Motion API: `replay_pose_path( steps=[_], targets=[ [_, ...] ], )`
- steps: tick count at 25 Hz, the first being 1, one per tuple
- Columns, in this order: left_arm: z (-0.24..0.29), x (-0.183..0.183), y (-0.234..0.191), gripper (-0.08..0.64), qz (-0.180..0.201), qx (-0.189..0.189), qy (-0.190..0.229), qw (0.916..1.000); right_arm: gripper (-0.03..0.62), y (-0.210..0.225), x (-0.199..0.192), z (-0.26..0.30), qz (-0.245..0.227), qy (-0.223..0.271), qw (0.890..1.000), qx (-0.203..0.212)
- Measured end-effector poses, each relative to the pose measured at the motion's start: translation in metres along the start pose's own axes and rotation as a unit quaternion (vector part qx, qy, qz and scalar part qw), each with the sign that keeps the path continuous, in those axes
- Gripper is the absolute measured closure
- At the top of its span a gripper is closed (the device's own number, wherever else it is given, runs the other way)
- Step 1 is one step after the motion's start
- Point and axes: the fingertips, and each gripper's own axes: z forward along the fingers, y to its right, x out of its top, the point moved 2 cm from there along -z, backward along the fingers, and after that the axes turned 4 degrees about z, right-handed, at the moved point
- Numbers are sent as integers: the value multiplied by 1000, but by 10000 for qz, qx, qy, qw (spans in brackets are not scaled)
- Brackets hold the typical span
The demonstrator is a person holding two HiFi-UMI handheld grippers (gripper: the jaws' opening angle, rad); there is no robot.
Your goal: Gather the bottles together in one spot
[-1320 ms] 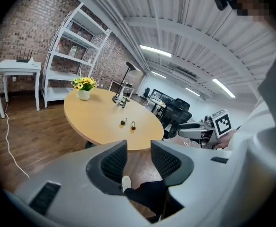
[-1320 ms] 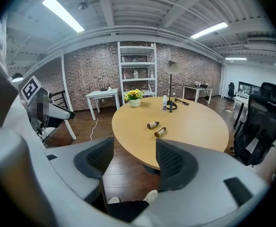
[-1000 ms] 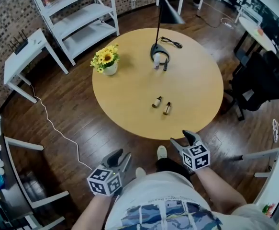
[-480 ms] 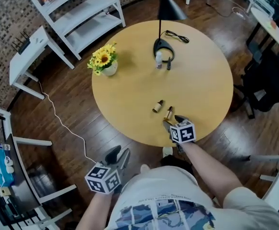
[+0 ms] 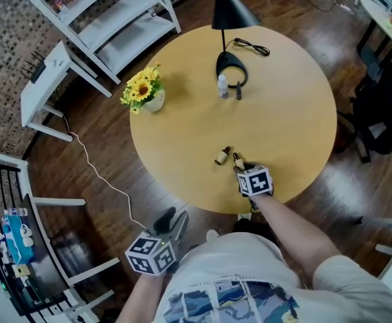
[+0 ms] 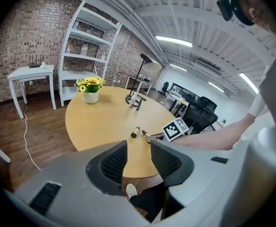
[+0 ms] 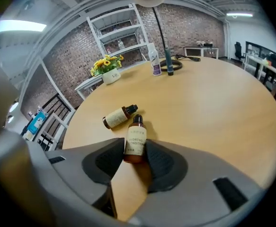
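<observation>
Head view first: the right gripper is out over the near part of the round desk. Its jaws sit on a brown conditioner bottle lying flat there. A second brown bottle lies just left of the jaws' tips, close to the first but not touching as far as I can tell. Well beyond the jaws, by the lamp base, a white bottle and a small dark bottle stand upright side by side. The left gripper hangs off the desk's near edge, so the right hand is way nearer to everything.

Left gripper view: the left gripper has its jaws partly apart with nothing between them, just desk edge and floor. The brown bottles and the other gripper are ahead of it, well apart.

Right gripper view: this is the good one. The right gripper has just been closing, and the conditioner bottle is right between the pads, which seem to press it from both sides. Its long axis runs straight out along the jaws, cap pointing away. The second brown bottle lies crosswise just past the left jaw's tip. The upright pair sits dead ahead and far off, so my guess is that's the spot to carry it to.
</observation>
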Motion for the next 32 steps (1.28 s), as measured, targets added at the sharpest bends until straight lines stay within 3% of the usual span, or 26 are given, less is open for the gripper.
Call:
replay_pose_path(
  steps=[7,10,13,16,21,26,27,29,32],
  targets=[
    [39,18,24,430,178,-397,-129,9990,434,11,-5,-42,34,206,9990,393],
    [57,26,43,430,233,-783,-157,9965,434,10,-6,-81,-11,518,9973,528],
    [78,28,63,430,-11,-1336,-265,9907,434,-1,4,-127,99,1057,9910,814],
    [93,42,87,430,-548,-2109,-243,9757,434,-29,21,-179,-152,1747,9782,1111],
    [104,87,129,425,-1279,-3190,-85,9390,434,-65,43,-238,-984,2583,9529,1248],
    [111,99,157,418,-1835,-3844,-382,9039,434,-82,46,-258,-1411,2731,9436,1230],
    [113,98,159,421,-1920,-3873,-446,9007,434,-83,46,-257,-1461,2721,9431,1235],
    [116,96,157,457,-1829,-3797,-515,9054,434,-83,44,-253,-1551,2704,9425,1205],
    [119,98,157,457,-1434,-3752,-506,9144,433,-80,43,-246,-1851,2689,9391,1078]
  ],
)
